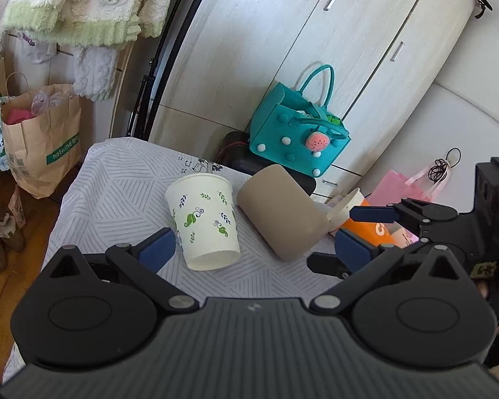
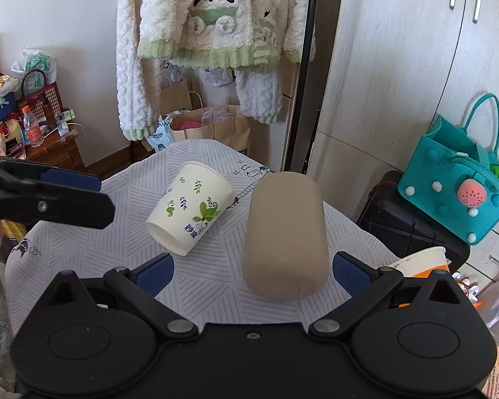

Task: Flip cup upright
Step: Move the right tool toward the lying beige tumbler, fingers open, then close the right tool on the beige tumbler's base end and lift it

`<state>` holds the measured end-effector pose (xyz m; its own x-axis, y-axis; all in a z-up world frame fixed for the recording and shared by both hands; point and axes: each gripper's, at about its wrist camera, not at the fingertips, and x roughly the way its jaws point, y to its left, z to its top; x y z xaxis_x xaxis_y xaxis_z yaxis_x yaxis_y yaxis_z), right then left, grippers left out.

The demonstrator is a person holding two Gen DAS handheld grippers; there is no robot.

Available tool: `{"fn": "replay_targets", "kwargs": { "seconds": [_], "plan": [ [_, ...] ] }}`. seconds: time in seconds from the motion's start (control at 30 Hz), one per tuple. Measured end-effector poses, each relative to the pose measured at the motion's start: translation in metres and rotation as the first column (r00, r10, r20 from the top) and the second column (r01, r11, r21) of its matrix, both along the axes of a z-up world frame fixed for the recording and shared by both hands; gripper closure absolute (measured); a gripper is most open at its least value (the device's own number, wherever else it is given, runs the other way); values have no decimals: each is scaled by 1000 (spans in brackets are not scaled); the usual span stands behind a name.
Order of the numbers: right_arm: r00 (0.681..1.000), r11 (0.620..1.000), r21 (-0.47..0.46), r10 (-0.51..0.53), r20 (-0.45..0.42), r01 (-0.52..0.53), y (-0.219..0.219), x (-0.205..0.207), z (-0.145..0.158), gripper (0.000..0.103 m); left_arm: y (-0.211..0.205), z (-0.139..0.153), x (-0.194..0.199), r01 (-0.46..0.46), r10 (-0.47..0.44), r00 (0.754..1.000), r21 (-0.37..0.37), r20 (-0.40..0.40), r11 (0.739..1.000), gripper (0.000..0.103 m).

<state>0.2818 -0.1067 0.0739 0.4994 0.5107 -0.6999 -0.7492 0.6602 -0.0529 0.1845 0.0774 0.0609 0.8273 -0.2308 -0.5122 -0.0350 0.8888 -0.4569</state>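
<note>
A white paper cup with green leaf print (image 1: 204,221) lies on its side on the patterned cloth (image 1: 116,193), base towards me; it also shows in the right wrist view (image 2: 189,207). A plain beige cup (image 1: 281,212) lies on its side beside it, base towards the right gripper (image 2: 284,236). My left gripper (image 1: 254,249) is open, low over the cloth, with the white cup just ahead between its fingers. My right gripper (image 2: 252,271) is open, with the beige cup's base between its fingertips. The right gripper's fingers (image 1: 372,214) show at the left view's right side.
A teal felt bag (image 1: 296,133) sits on a dark case (image 2: 406,219) behind the table. An orange and white cup (image 2: 422,262) stands at the right edge. A brown paper bag (image 1: 40,146) stands on the floor at left. Wardrobe doors (image 1: 316,50) stand behind.
</note>
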Motion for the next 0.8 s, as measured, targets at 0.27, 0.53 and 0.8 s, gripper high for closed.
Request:
{"fn": "replay_targets", "kwargs": {
  "seconds": [0.27,0.53,0.8],
  "plan": [
    [999,998,-33,-45,11,45,13,27,-23,0,4,-6,4,-3,4,1000,-24,28,1000,0],
    [996,998,-33,-63,-69,61,15,52,-38,0,2,-12,12,4,-4,1000,-35,9,999,0],
    [996,996,-56,-76,-50,73,20,59,-44,4,2,-14,16,14,-14,1000,-40,11,999,0]
  ]
}}
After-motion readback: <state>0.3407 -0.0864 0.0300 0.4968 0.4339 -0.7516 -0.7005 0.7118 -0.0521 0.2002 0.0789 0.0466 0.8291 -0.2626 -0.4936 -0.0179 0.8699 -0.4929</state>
